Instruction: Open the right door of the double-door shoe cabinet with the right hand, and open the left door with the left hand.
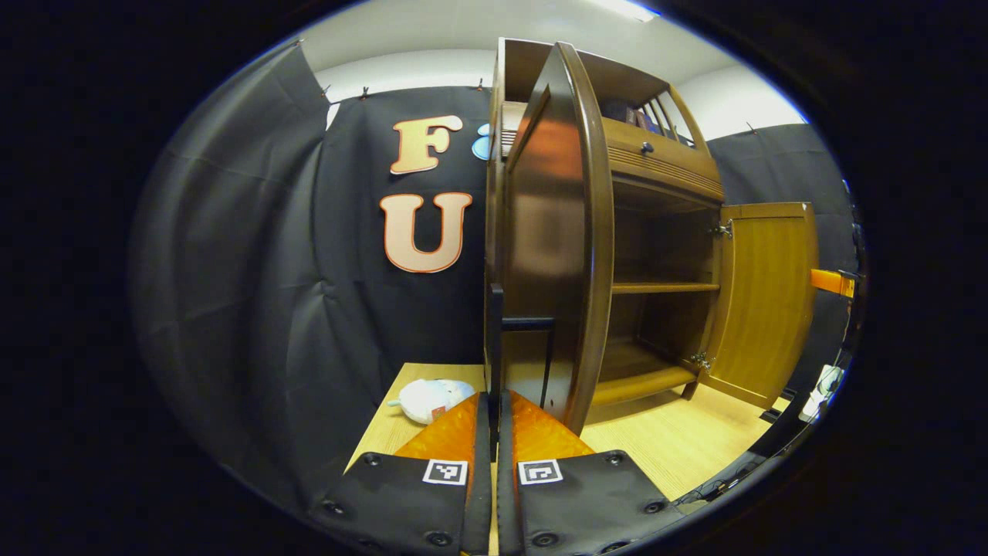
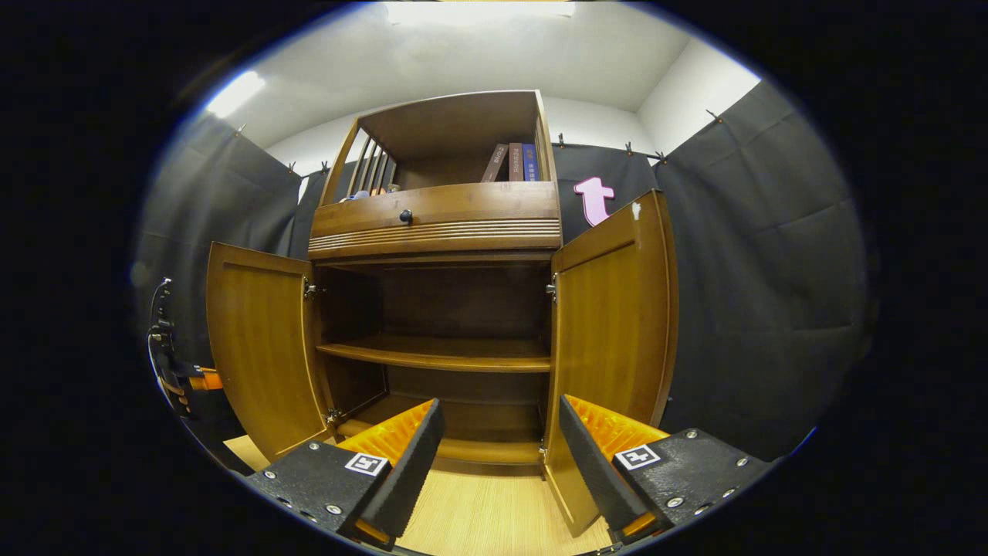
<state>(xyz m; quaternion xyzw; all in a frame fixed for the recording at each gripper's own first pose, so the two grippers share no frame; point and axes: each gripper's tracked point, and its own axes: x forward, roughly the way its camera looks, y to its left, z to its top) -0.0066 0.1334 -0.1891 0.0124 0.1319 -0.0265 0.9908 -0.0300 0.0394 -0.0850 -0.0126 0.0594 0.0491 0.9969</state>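
In the booth, on a pale wood floor (image 2: pixel 478 510), stood 1 shoe cabinet (image 2: pixel 436 224) w/ 2 doors, both swung open. Left gripper view: left gripper (image 1: pixel 494 421) had its fingers nearly together, pinched on the dark bar handle (image 1: pixel 495 340) of the left door (image 1: pixel 552 232), which stood edge-on just ahead of the camera. Right door (image 1: pixel 764 301) hung wide open farther off. 1 white soft toy (image 1: pixel 428 399) lay on the floor beside the cabinet. Right gripper view: right gripper (image 2: pixel 500 428) was spread wide, holding nothing, facing the open cabinet. Inside, 1 middle shelf (image 2: pixel 440 354) plus the bottom board, both bare. Above sat 1 drawer w/ 1 knob (image 2: pixel 405 216); approx 3 books (image 2: pixel 513 162) stood up top.
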